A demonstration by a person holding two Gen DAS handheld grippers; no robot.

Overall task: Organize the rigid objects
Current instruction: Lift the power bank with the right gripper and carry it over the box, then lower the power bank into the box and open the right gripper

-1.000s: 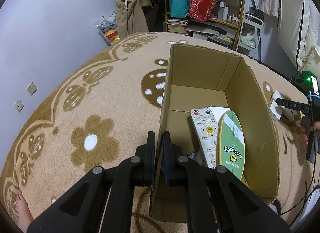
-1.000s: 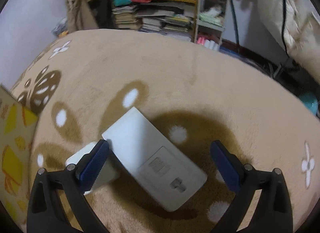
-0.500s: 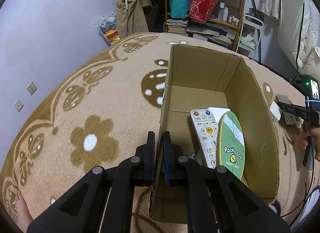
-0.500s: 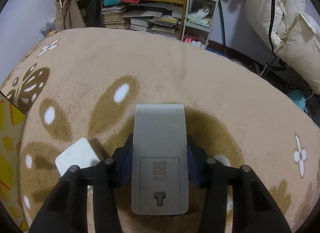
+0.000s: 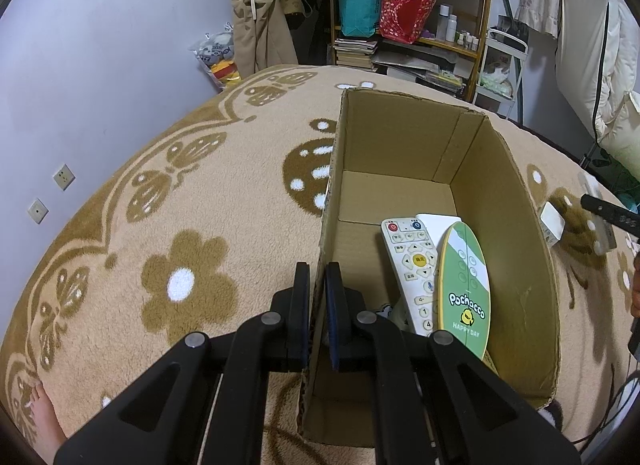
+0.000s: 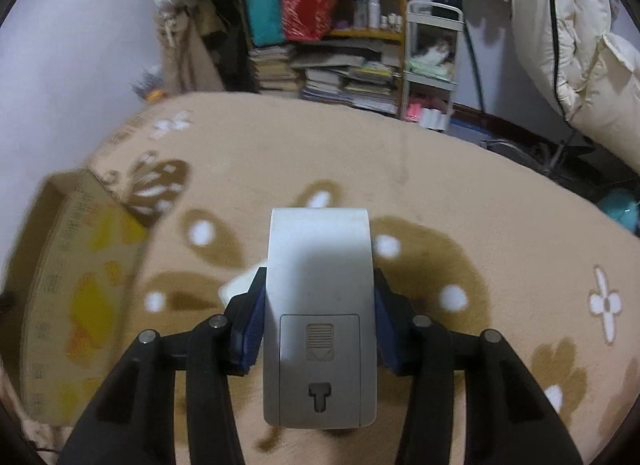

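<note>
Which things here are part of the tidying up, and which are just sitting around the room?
Part of the tidying:
- cardboard box, pinched by the left gripper
- white remote and green Pochacco remote inside it
- grey remote held by the right gripper
- small white box on the carpet

Just sitting around:
- bookshelf
- red bag
- stacked books

Your right gripper (image 6: 318, 321) clamped the grey remote (image 6: 320, 301), battery cover up, above the carpet (image 6: 460, 193); the cardboard box (image 6: 76, 289) sat off its left side.
</note>
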